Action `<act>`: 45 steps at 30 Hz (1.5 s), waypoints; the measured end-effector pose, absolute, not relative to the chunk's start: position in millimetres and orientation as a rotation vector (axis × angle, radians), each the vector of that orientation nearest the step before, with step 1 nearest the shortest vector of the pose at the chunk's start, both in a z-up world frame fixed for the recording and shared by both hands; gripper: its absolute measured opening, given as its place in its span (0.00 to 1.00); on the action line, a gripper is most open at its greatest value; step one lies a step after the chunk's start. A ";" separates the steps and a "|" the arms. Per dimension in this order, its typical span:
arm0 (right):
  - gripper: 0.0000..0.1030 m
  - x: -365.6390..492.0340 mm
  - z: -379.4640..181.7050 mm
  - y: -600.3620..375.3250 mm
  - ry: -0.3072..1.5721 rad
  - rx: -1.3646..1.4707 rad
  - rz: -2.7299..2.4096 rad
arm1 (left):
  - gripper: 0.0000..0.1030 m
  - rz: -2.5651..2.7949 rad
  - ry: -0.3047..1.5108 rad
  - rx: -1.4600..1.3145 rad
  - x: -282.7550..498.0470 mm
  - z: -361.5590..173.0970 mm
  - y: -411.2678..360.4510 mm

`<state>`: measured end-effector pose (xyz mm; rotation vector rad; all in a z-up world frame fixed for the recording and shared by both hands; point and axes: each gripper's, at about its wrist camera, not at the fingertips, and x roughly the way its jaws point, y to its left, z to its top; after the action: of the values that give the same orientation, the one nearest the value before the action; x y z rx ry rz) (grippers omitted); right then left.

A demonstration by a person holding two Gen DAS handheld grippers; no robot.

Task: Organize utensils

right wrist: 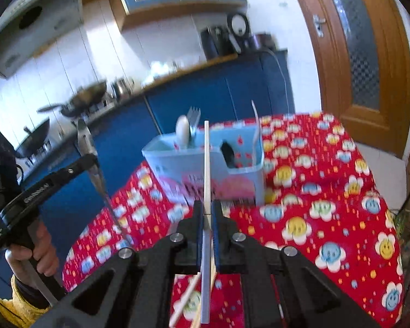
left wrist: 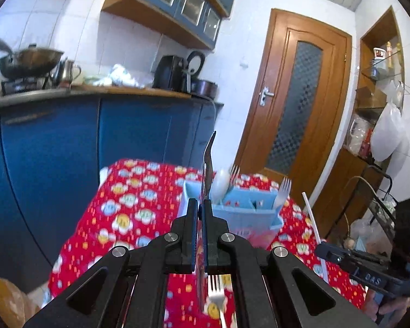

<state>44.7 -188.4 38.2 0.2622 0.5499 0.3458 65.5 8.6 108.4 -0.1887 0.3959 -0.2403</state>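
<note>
My left gripper (left wrist: 200,205) is shut on a metal knife (left wrist: 209,155) whose blade points up in front of the light blue utensil holder (left wrist: 248,216). The holder stands on the red flowered tablecloth (left wrist: 128,205) and has a white spoon (left wrist: 221,183) and forks (left wrist: 283,191) upright in it. My right gripper (right wrist: 207,210) is shut on a thin white chopstick (right wrist: 206,158) held upright just before the holder (right wrist: 240,183). In the right wrist view the left gripper (right wrist: 91,161) with the knife (right wrist: 86,139) is at the left, lifted off the table.
A fork (left wrist: 216,295) lies on the cloth under my left gripper. Loose pale chopsticks (right wrist: 186,300) lie under the right one. Blue kitchen cabinets (left wrist: 54,150) stand behind the table, a wooden door (left wrist: 300,109) to the right. A hand (right wrist: 32,257) grips the left tool's handle.
</note>
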 end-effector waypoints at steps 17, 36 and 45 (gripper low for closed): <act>0.07 64.9 44.8 -194.6 0.405 0.284 0.360 | 0.02 -0.216 0.187 -0.129 116.5 184.7 -14.9; 0.07 124.4 53.7 -193.5 0.268 0.274 0.285 | 0.02 -0.190 0.363 -0.139 143.8 139.1 -7.1; 0.07 162.6 49.3 -177.1 0.176 0.177 0.215 | 0.03 -0.153 0.465 -0.152 153.2 107.6 11.0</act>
<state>162.6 -177.1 49.3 0.1774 0.1762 0.2150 153.2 11.0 107.6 -0.1524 0.4649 -0.1533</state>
